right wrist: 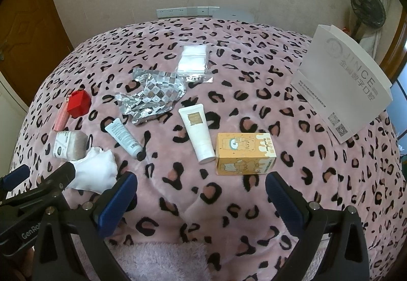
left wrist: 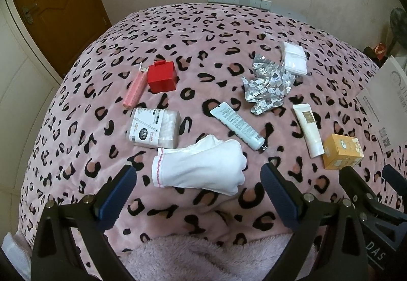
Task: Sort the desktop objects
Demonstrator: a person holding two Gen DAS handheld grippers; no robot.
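On the pink leopard-print blanket [left wrist: 203, 34] lie a white cloth glove [left wrist: 201, 165], a jar of cotton swabs [left wrist: 154, 128], a red box [left wrist: 162, 76], a pink roll [left wrist: 134, 88], a teal tube [left wrist: 239, 125], crumpled silver foil [left wrist: 267, 87], a white zip bag [left wrist: 293, 58], a cream tube [left wrist: 309, 129] and an orange carton [left wrist: 342, 151]. My left gripper [left wrist: 197, 170] hangs open above the glove, apart from it. My right gripper [right wrist: 201, 178] is open over bare blanket, just short of the orange carton [right wrist: 245, 153] and cream tube [right wrist: 198, 133].
A white printed paper bag [right wrist: 340, 82] lies at the blanket's right edge. Wall sockets [right wrist: 188, 11] sit behind the far edge. A fan [right wrist: 366, 10] stands at far right, a brown door [left wrist: 58, 6] at left. A fluffy pink sleeve [right wrist: 162, 260] fills the bottom.
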